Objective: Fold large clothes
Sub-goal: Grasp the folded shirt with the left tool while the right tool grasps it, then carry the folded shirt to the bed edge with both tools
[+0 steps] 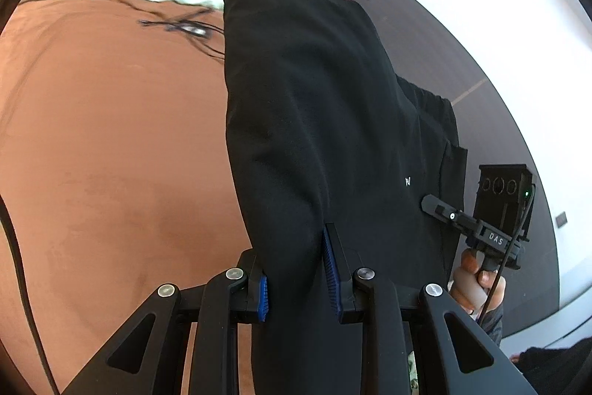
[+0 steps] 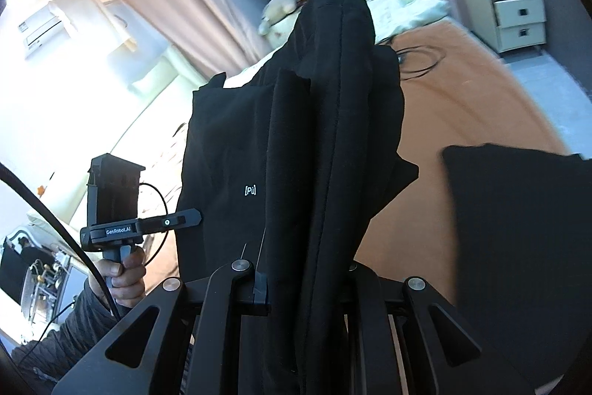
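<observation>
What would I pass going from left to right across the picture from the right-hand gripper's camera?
Hand gripping the other gripper's handle → hanging black garment with its small white logo → orange bedspread → cream bedside drawers.

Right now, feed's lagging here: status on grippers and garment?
Left gripper and right gripper both shut on black garment. Garment lifted over orange bedspread. Nothing blocking.
</observation>
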Demonstrator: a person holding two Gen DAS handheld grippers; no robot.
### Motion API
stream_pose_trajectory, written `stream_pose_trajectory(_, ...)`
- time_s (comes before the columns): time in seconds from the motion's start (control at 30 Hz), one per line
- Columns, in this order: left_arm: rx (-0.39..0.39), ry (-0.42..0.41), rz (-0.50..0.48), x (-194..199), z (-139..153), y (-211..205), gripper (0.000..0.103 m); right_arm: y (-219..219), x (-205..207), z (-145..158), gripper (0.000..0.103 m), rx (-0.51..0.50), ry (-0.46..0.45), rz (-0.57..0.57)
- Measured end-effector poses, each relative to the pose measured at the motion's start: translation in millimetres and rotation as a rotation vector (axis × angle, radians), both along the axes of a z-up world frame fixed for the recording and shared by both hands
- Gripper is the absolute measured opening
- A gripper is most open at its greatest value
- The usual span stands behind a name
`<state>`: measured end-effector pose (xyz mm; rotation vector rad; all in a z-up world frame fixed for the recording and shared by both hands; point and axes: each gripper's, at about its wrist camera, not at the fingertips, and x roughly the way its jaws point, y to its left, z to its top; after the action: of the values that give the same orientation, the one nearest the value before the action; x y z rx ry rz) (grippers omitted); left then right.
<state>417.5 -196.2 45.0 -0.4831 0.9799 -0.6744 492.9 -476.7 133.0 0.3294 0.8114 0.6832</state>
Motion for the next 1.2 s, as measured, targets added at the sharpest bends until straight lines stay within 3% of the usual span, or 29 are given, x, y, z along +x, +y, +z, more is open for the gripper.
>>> stream_pose_trajectory(0.23,-0.007,0.018,-0.095,8,-7,-86,0.026,-56,-22,26,0.012,-0.067,-0.020,-0.081)
stream_pose_trajectory(0.33,-0.014,0.027,-0.130,2,-17,-116,0.026,-53,-25,42,0.012,-0.097,-0.026,-0.104)
stream_pose_trajectory(0.43,-0.021,0.040,-0.148,21,-19,-142,0.026,-54,-30,51,0.012,-0.116,-0.023,-0.120)
stream_pose_trajectory(0.73,-0.007,0.096,-0.174,17,-48,-187,0.026,-66,-15,58,0.012,-0.174,0.027,-0.146)
stream_pose_trajectory(0.9,0.010,0.129,-0.169,28,-73,-203,0.026,-66,0,44,0.013,-0.177,0.073,-0.191)
stream_pose_trajectory(1.03,0.061,0.186,-0.136,44,-96,-223,0.032,-62,19,13,0.033,-0.262,0.199,-0.372)
stream_pose_trajectory(1.07,0.085,0.192,-0.129,46,-100,-223,0.032,-62,21,8,0.034,-0.286,0.213,-0.423)
stream_pose_trajectory(1.13,0.126,0.197,-0.127,48,-106,-225,0.035,-66,17,6,0.038,-0.318,0.209,-0.530)
stream_pose_trajectory(1.2,0.132,0.169,-0.120,48,-102,-218,0.048,-73,1,14,0.043,-0.263,0.187,-0.591)
